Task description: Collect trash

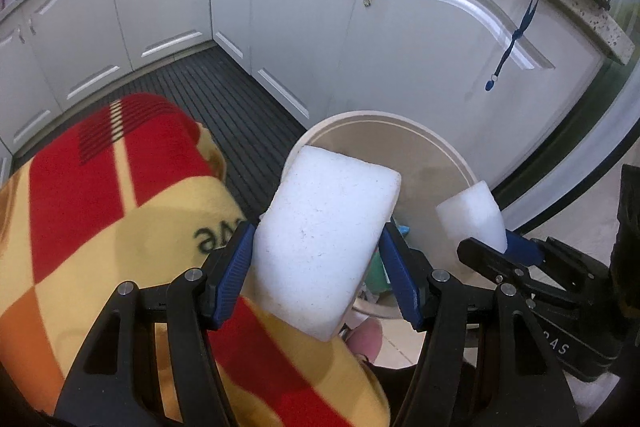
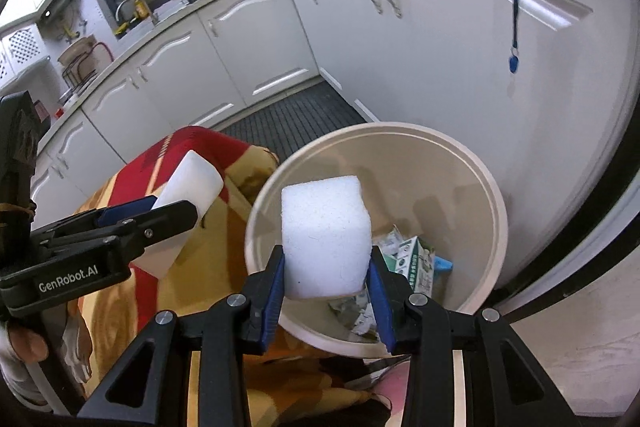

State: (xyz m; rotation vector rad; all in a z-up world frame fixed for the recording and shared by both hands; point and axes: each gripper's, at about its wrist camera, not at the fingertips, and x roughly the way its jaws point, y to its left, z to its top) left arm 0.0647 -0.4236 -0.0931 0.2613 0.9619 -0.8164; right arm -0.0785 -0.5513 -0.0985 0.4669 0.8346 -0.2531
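Note:
My left gripper [image 1: 318, 251] is shut on a large white foam block [image 1: 324, 239] and holds it beside the near left rim of a beige round trash bin [image 1: 452, 155]. My right gripper [image 2: 326, 279] is shut on a smaller white foam cube [image 2: 324, 239] and holds it above the bin [image 2: 490, 187]. Inside the bin lie a green-and-white carton [image 2: 414, 259] and crumpled paper. The right gripper with its cube [image 1: 472, 215] shows at the right of the left wrist view. The left gripper with its block [image 2: 188, 187] shows at the left of the right wrist view.
A red, yellow and orange blanket [image 1: 100, 211] covers something just left of the bin. White kitchen cabinets [image 1: 400, 39] stand behind the bin. A dark ribbed mat [image 1: 224, 99] lies on the floor. A blue lanyard [image 1: 516, 31] hangs from the counter edge.

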